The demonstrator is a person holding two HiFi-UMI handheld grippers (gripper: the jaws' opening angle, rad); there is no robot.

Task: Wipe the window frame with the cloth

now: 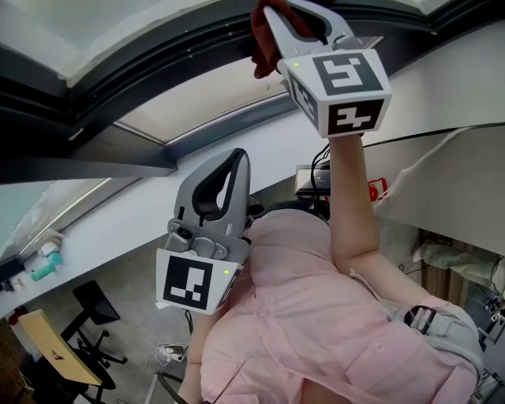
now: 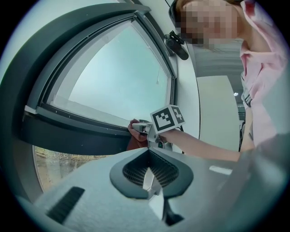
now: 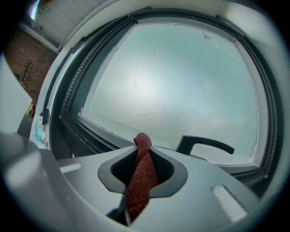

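The person in the pale pink button-up shirt (image 1: 316, 316) has one bare arm raised, and the right gripper (image 1: 276, 24), a grey plastic tool with a black-and-white marker cube, is up at the window. Its jaws are pinched on a rust-red woven cloth (image 3: 141, 181). The cloth runs as a twisted strip between the jaws and sticks out past their tips. The bunched end of the cloth sits at the lower rail of the dark grey window frame (image 3: 90, 131). It lies just below the frosted glass pane (image 3: 181, 77) and a little to the left of the black lever handle (image 3: 206, 144). In the left gripper view the cloth looks to be resting right against that dark rail, with the right gripper just behind it. The left gripper (image 1: 225, 170), the same grey tool with its own marker cube, is held low in front of the person's chest, well apart from the frame. It points up towards the window. Its jaws are pressed together with nothing caught between them. Down on the floor below the window stands a black office chair (image 1: 99, 308). A small teal and white object (image 1: 47, 264) sits on the white ledge nearby, and I cannot make out what it is.
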